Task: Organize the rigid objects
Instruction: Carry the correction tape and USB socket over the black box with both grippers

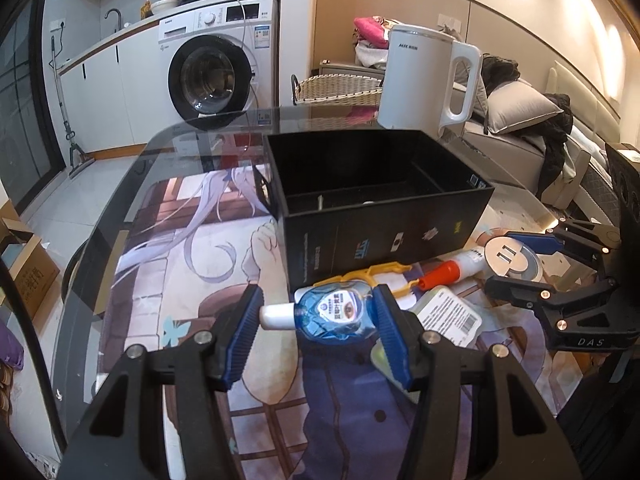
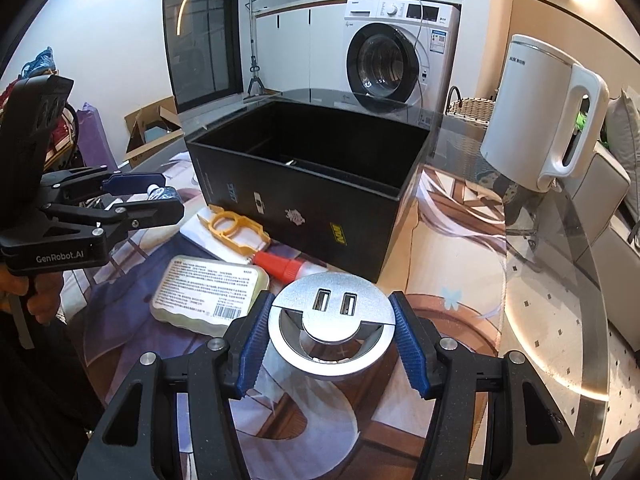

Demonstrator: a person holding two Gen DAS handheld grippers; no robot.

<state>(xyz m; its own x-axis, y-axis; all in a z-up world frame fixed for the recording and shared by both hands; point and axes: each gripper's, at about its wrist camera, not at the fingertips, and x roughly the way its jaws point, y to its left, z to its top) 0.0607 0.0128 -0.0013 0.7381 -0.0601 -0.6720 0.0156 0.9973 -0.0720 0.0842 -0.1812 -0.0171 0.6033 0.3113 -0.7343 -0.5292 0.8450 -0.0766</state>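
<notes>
My left gripper (image 1: 318,300) is shut on a small blue bottle (image 1: 336,316) with a white cap, held lengthwise just above the mat. In the right wrist view the left gripper (image 2: 148,192) sits at the left with the blue bottle (image 2: 162,192) between its pads. My right gripper (image 2: 331,300) is shut on a round silver USB socket disc (image 2: 328,332), its pads pressing both sides. From the left wrist view the right gripper (image 1: 532,268) and the silver disc (image 1: 512,258) show at the right. An open black box (image 1: 380,236) (image 2: 304,208) stands just beyond both.
In front of the box lie a yellow plastic piece (image 2: 236,232), a red-capped tube (image 2: 280,266) and a pale labelled pack (image 2: 208,292). A white kettle (image 2: 540,120) stands at the back right. The glass table's edge (image 2: 592,320) curves at the right.
</notes>
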